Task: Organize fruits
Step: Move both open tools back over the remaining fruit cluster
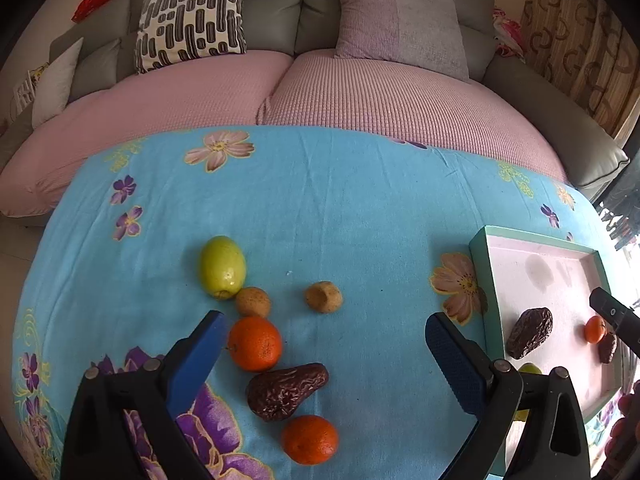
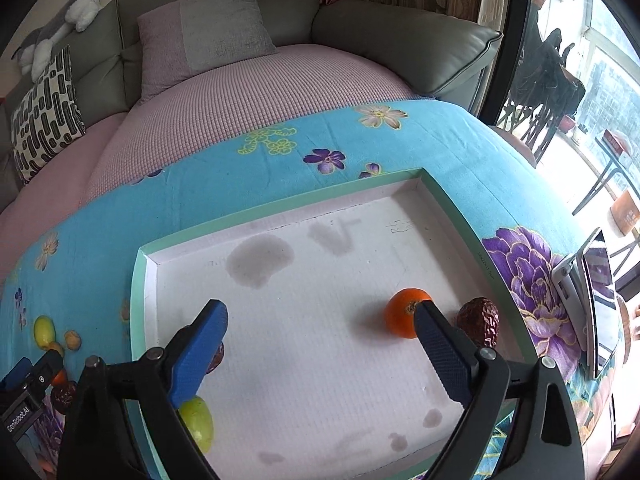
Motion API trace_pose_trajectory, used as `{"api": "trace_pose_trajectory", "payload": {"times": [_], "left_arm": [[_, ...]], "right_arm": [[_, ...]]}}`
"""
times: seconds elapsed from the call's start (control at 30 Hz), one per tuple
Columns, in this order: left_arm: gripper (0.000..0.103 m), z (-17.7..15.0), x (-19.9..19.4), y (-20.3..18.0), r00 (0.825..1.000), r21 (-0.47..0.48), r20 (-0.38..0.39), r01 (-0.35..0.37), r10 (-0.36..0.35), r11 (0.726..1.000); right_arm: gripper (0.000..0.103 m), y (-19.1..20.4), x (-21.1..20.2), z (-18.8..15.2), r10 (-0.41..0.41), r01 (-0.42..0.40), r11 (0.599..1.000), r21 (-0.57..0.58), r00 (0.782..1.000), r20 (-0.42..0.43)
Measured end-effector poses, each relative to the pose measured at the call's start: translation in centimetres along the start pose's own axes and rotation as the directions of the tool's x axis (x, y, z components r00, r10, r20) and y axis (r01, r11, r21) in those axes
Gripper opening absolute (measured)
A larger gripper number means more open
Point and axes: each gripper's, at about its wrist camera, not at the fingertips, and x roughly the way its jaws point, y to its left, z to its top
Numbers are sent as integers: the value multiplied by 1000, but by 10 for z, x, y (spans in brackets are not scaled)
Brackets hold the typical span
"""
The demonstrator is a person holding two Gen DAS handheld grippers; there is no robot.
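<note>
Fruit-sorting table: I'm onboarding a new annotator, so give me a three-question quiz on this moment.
1. True or false: the left gripper grips the nearest orange.
2. Which fruit touches the green fruit on the cloth? A) a small tan fruit B) a dark wrinkled date C) an orange
3. Fill in: in the right wrist view, the orange in the tray lies next to a dark ____.

Key: 1 false, both grippers are open and empty; 2 A; 3 date.
</note>
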Motion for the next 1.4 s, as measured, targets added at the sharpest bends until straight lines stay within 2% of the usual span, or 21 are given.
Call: {"api": "trace_pose_trajectory", "payload": {"times": [0.13,0.23,0.43,0.57,0.8,1.0,1.13,1.27,1.4], "left_arm": [[103,5,-8,24,998,-22,29,-58,58,998],[103,6,-12,46,997,-65,35,-68,70,996],[103,5,-23,83,992,-129,52,-107,115,986],[103,5,-33,106,986,-163,77,-135,149,977],[103,3,-41,140,985,-234,99,-118,144,965],[103,0,-41,145,984,-242,106,-111,140,964],[103,-2,-33,146,989,-234,63,-113,131,966],[103,-8,-17,147,988,-203,-18,-157,157,966],[103,-11,-10,152,986,-215,-33,-164,161,963]], "right_arm": [[94,31,-13,1,53,-50,997,-60,998,41],[94,53,-19,-4,94,-88,991,-100,994,53],[94,92,-21,-13,198,-190,968,-164,980,31],[94,120,-22,-21,232,-223,949,-223,973,13],[94,167,-22,-41,275,-269,907,-324,961,-29],[94,197,-24,-58,315,-312,856,-412,947,-62],[94,209,-19,-70,321,-333,830,-447,941,-105],[94,219,-6,-83,320,-369,803,-468,930,-183],[94,228,0,-94,311,-384,776,-501,923,-225]]}}
